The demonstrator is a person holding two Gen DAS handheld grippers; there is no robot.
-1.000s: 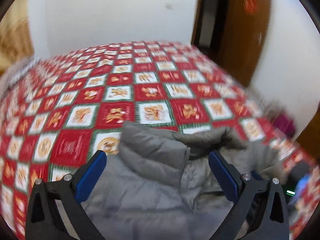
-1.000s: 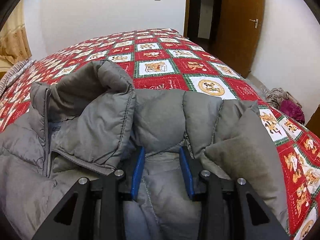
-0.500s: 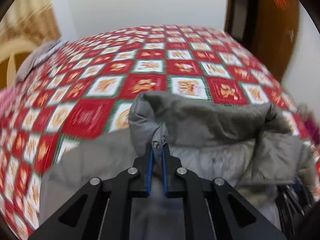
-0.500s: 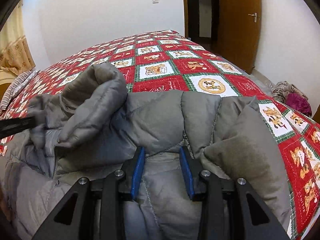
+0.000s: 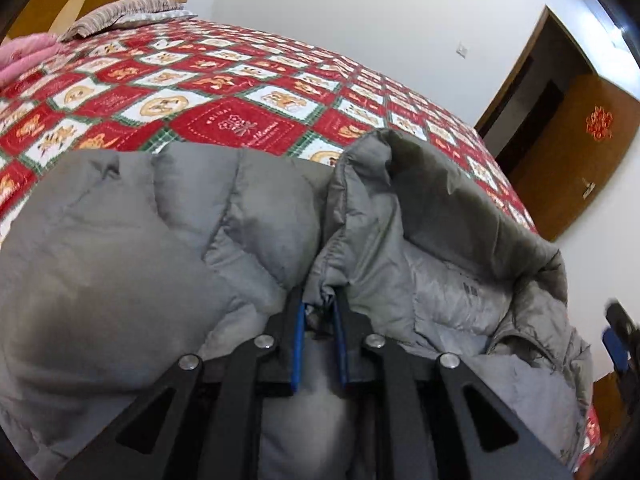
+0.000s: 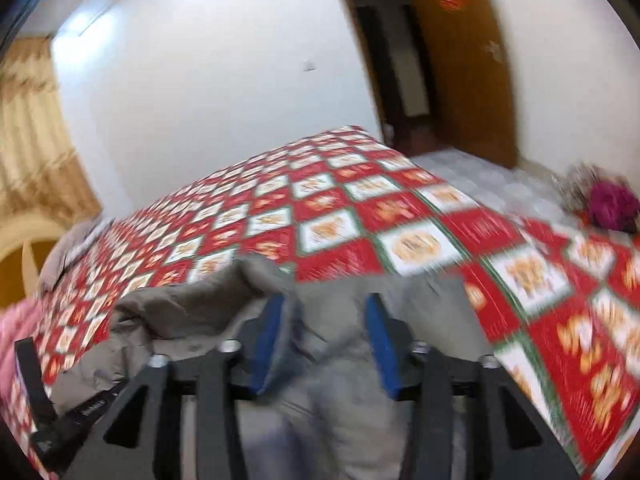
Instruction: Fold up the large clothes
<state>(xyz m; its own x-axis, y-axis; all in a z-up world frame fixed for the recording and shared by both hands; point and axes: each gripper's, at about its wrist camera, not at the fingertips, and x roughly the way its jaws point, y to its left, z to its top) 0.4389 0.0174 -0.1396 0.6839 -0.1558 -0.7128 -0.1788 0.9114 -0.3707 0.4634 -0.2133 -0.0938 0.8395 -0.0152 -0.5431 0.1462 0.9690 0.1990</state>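
The grey puffer jacket (image 5: 168, 240) lies on the quilted bed (image 5: 224, 92), its zipper edge clamped in the left tool (image 5: 319, 320), while the right tool (image 6: 326, 344) straddles blurred fabric, grip unclear, so slick padding could slip free and spoil the fold.

Left tongs (image 5: 319, 308) clamped the jacket's (image 5: 120, 240) collar; right tongs (image 6: 326, 344) have spread apart.

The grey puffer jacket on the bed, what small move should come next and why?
Probably carry the left claw, pinched on the grey puffer jacket at its front edge, across toward the middle to lay that panel flat. The right claw looks open over the fabric.
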